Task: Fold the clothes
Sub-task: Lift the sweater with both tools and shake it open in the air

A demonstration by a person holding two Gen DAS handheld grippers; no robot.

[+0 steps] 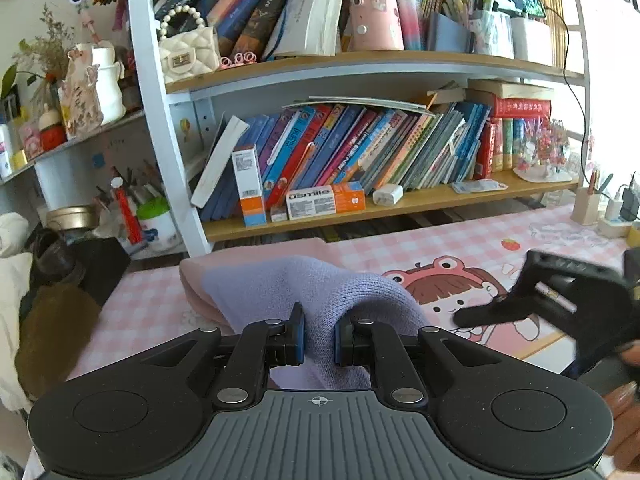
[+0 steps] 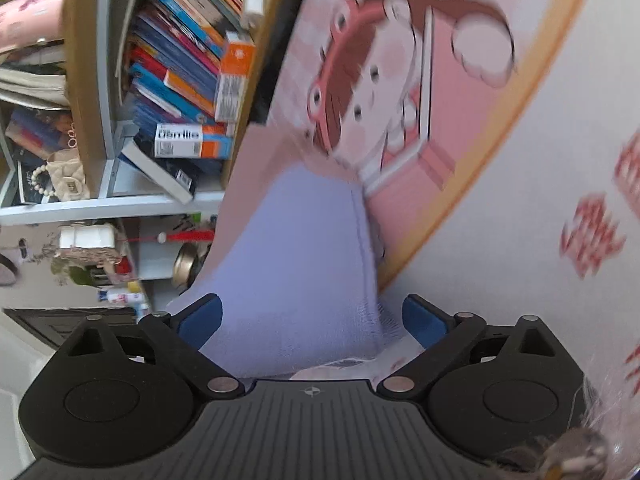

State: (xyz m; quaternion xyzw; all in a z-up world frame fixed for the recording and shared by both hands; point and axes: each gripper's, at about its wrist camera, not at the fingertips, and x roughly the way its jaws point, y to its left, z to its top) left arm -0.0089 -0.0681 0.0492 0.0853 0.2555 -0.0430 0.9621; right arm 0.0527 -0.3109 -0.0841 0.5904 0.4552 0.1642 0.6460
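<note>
home study corner, crammed bookshelf (image 1: 360, 152), cartoon desk mat (image 1: 460, 252), cream handbag (image 1: 188, 54)

Pink checked desk mat (image 1: 460, 240) under lavender knit garment (image 1: 320, 284).

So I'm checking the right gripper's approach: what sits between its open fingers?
The purple cloth, in the right wrist view: its edge runs between the fingers of the right gripper, untouched by either pad.

Everything is placed from the desk mat (image 1: 460, 248). On its near left part lies the knit garment (image 1: 320, 292), a bunched fold pinched in the left gripper (image 1: 319, 338). Behind the mat stands the bookshelf (image 1: 420, 200) — the right gripper (image 2: 312, 320) hovers over the mat's right, its jaws apart either side of the garment's edge.
</note>
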